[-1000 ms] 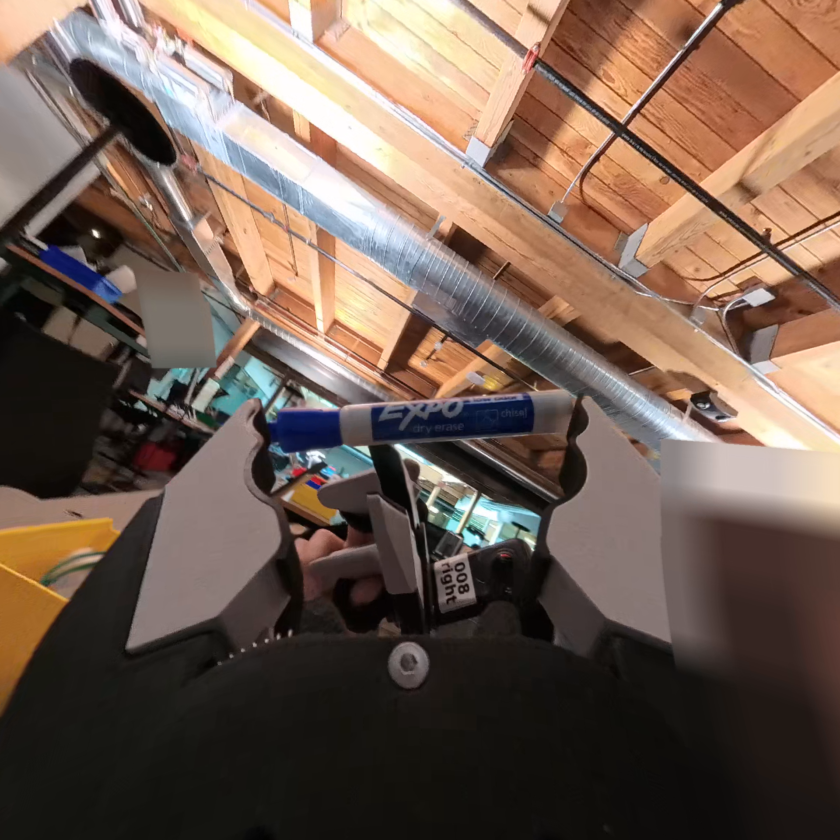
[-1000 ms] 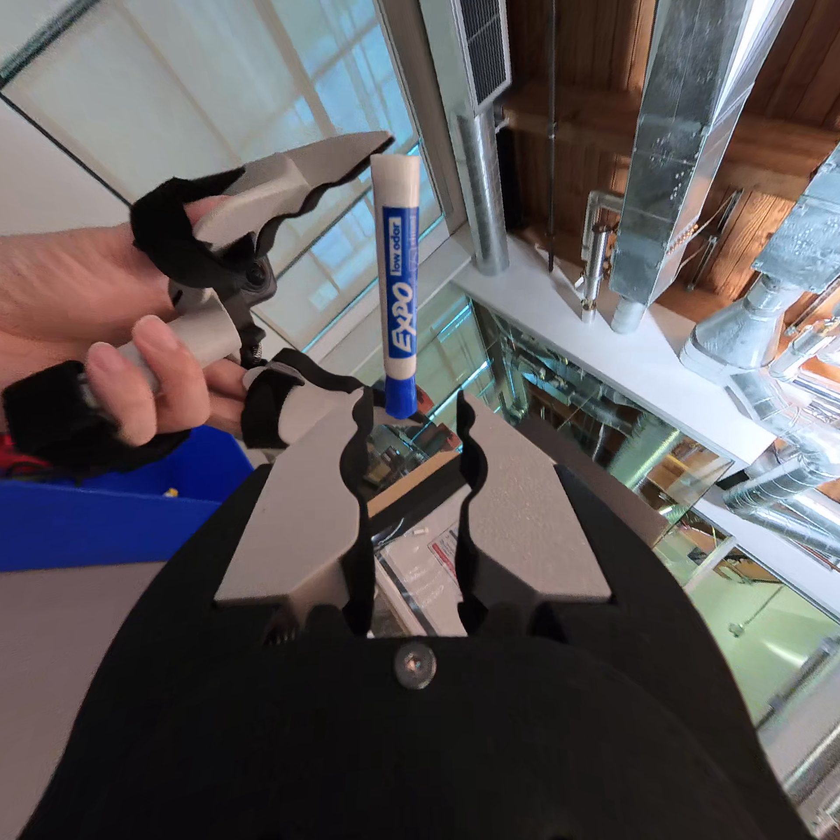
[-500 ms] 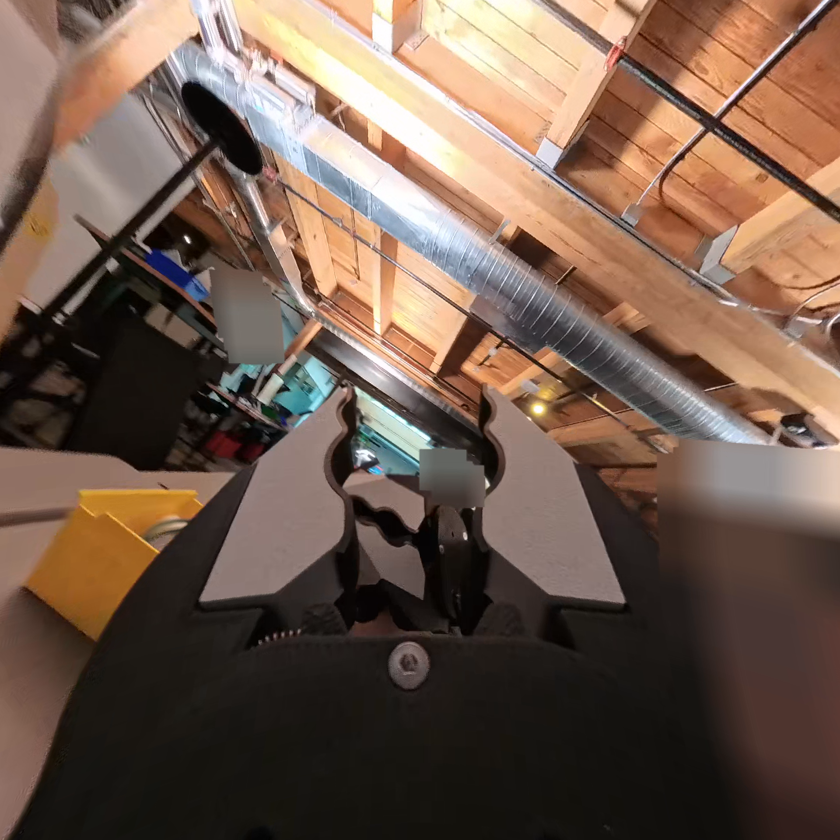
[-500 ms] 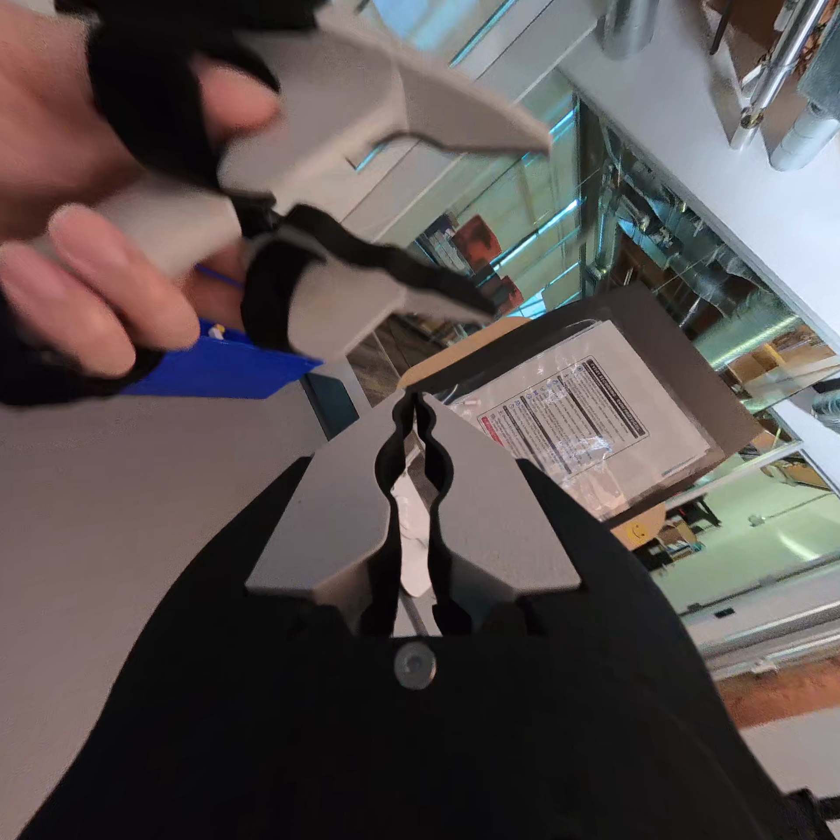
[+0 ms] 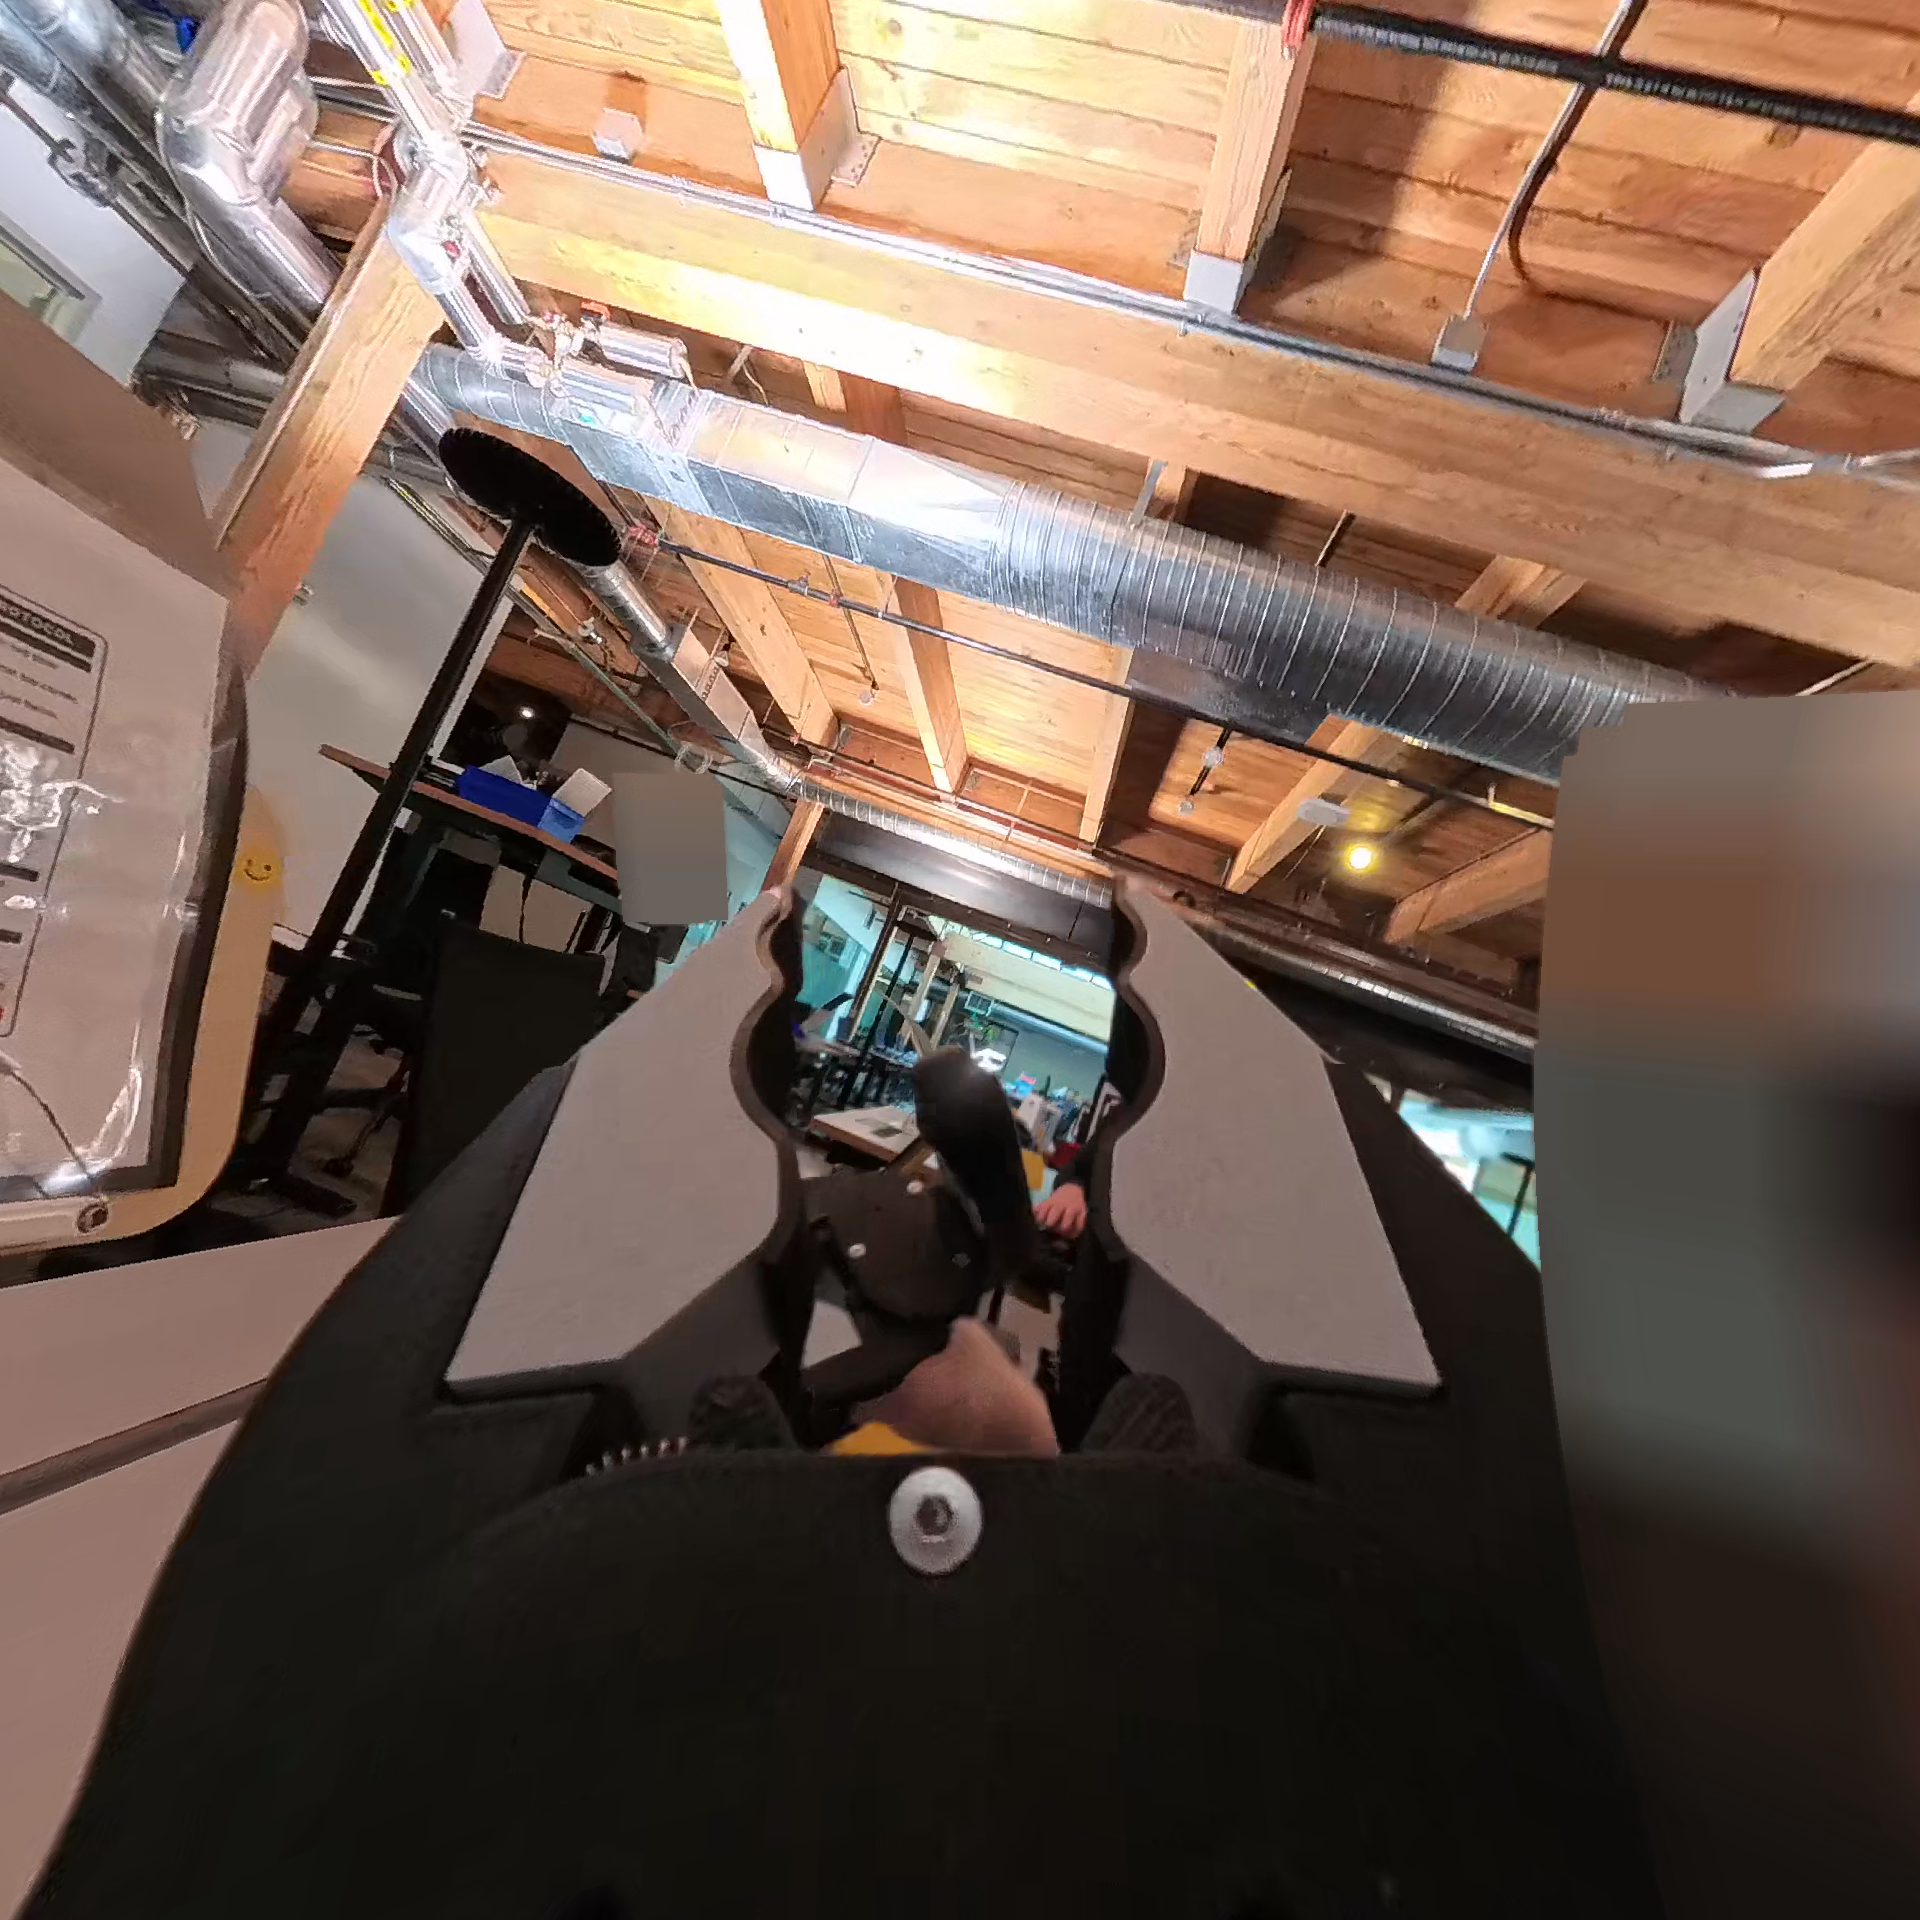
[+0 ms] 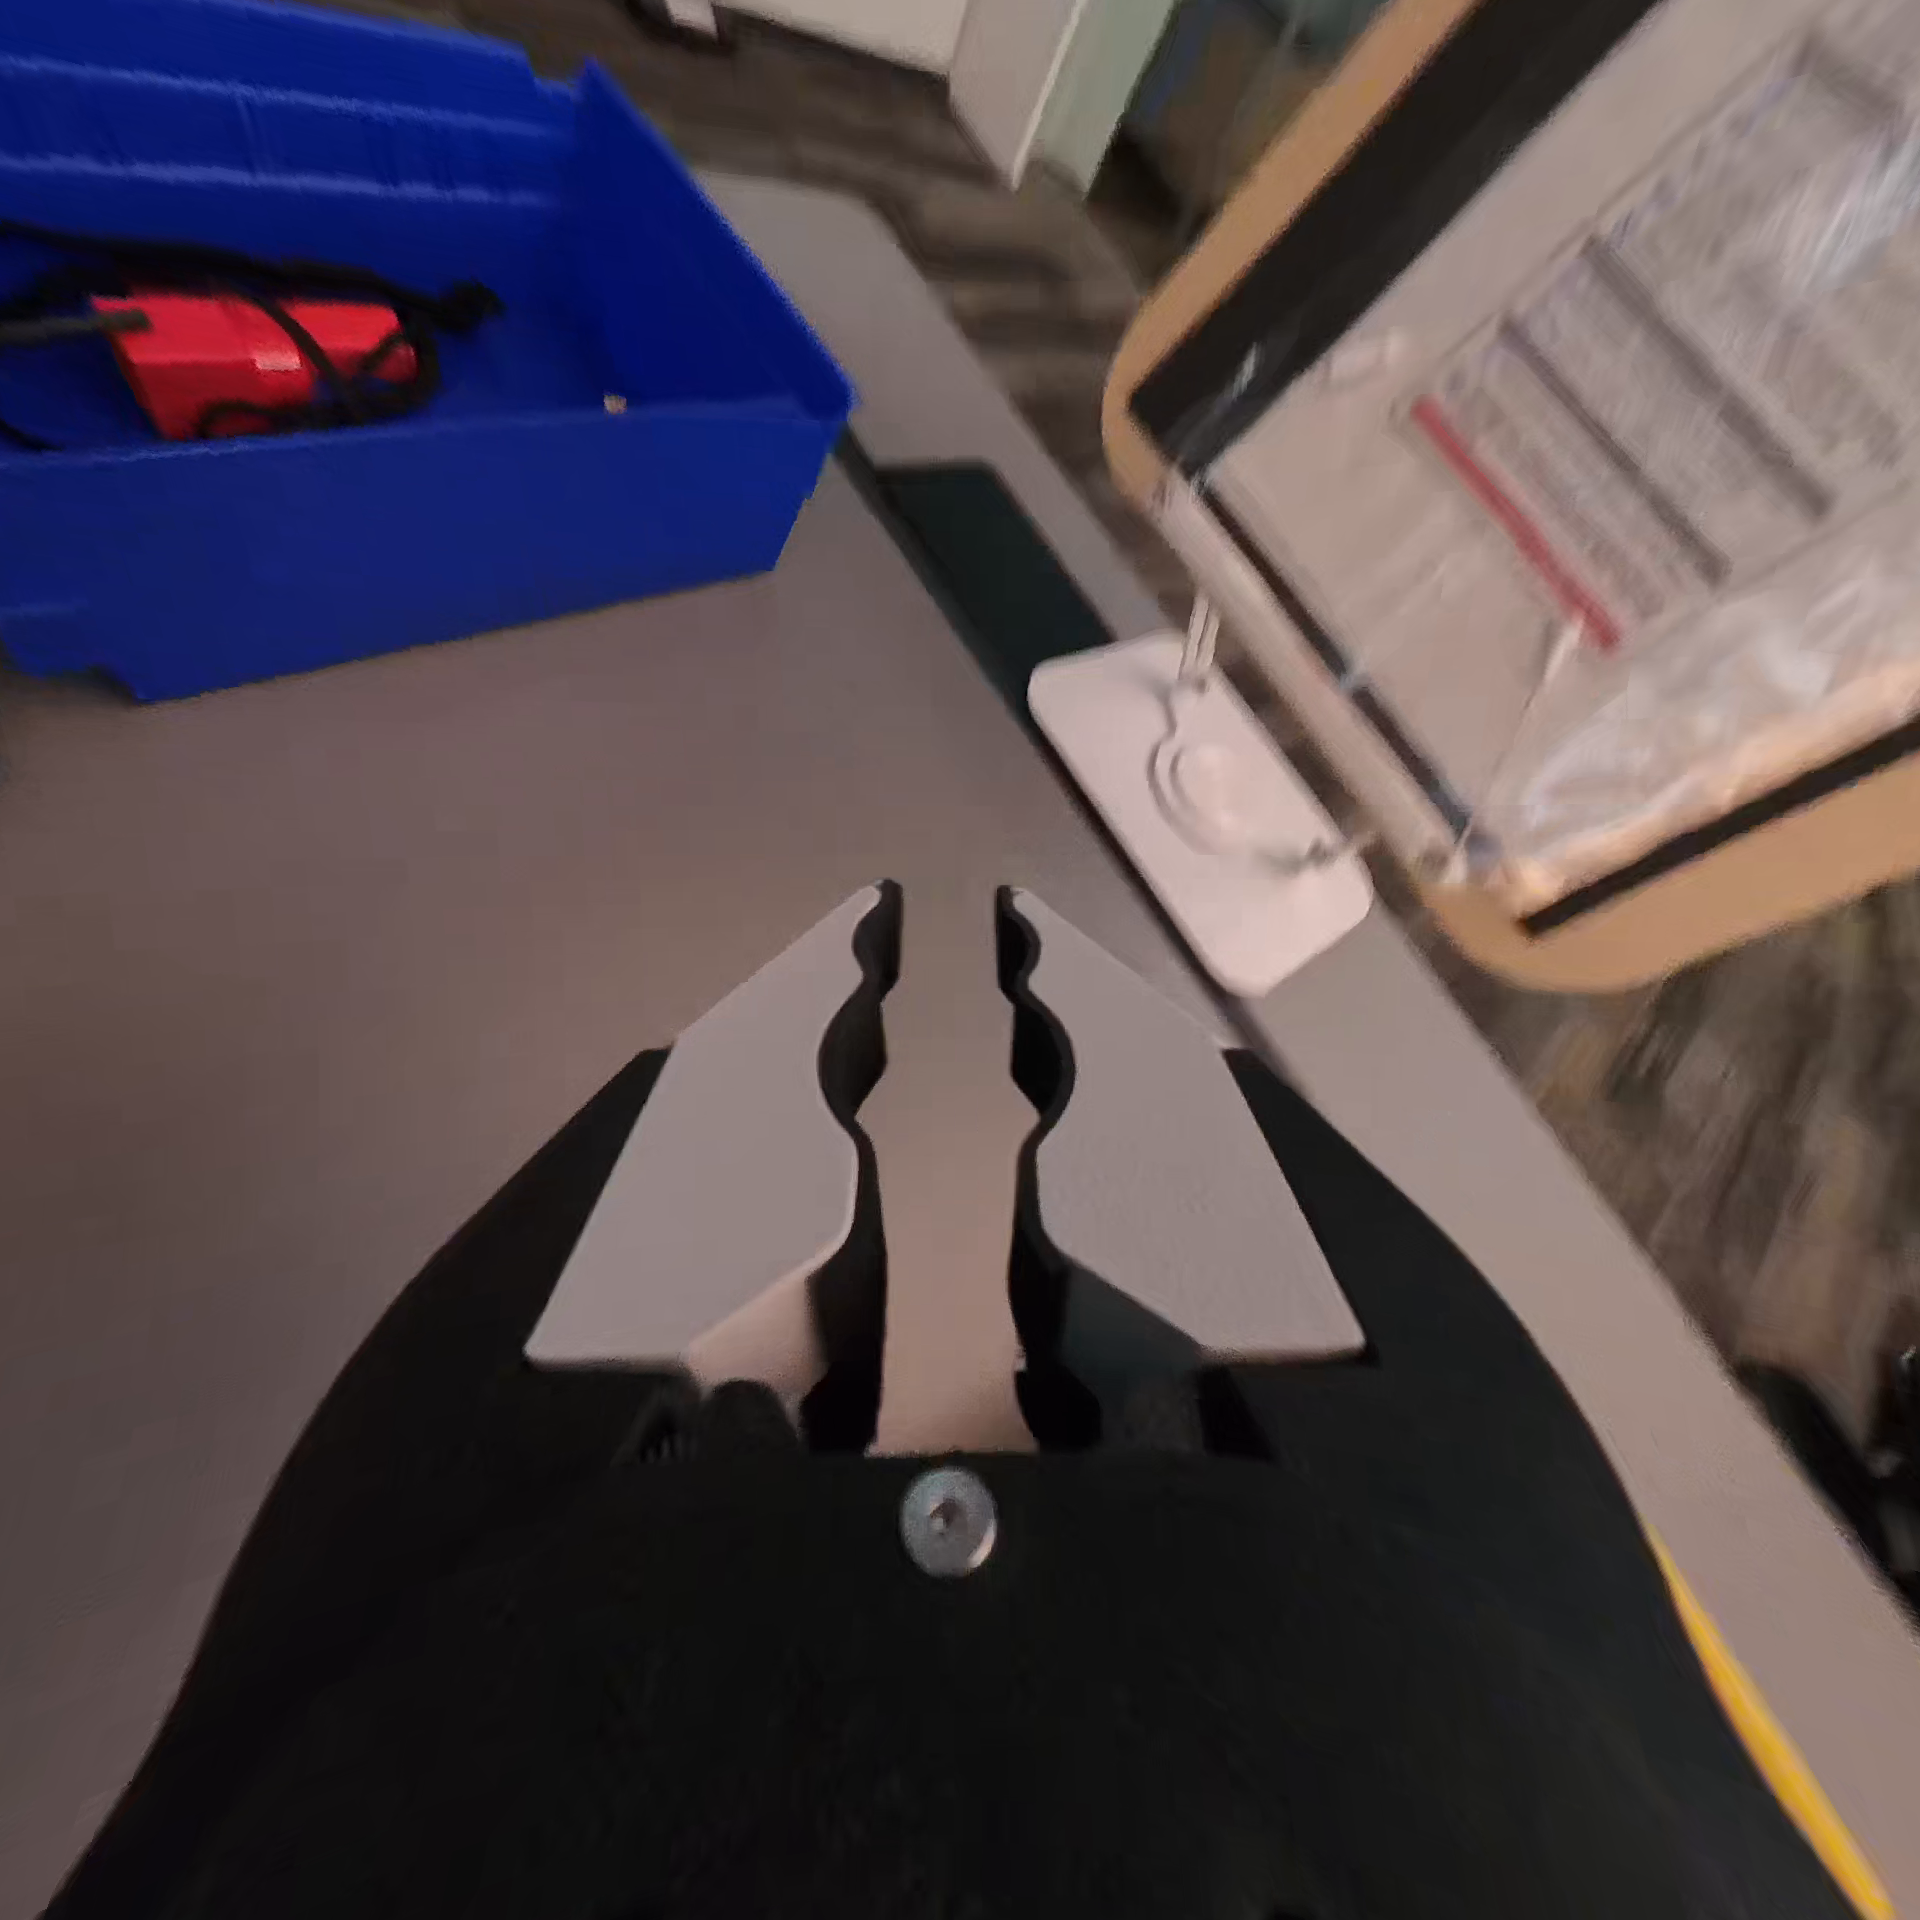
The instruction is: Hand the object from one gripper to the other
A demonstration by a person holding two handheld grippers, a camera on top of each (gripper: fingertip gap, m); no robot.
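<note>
No marker shows in either view. In the left wrist view my left gripper points up toward the wooden ceiling. It is open, and nothing lies between its grey fingers. Low between them I see the black body of the other gripper and part of a hand. In the right wrist view my right gripper points down at the grey table. It stands a little open, and only bare table shows in the narrow gap between its fingers.
A blue bin holding a red object with black cord stands at the far left of the table. A white stand base and a board with a laminated sheet are at the table's right edge. That board also shows at the left of the left wrist view. The gap from one gripper's tips to the other's is roughly 25 centimetres.
A second ago my left gripper held a blue-and-white marker across its fingertips. Half a second ago the marker was gone. The right gripper was shut then, has opened slightly and swung down toward the table.
</note>
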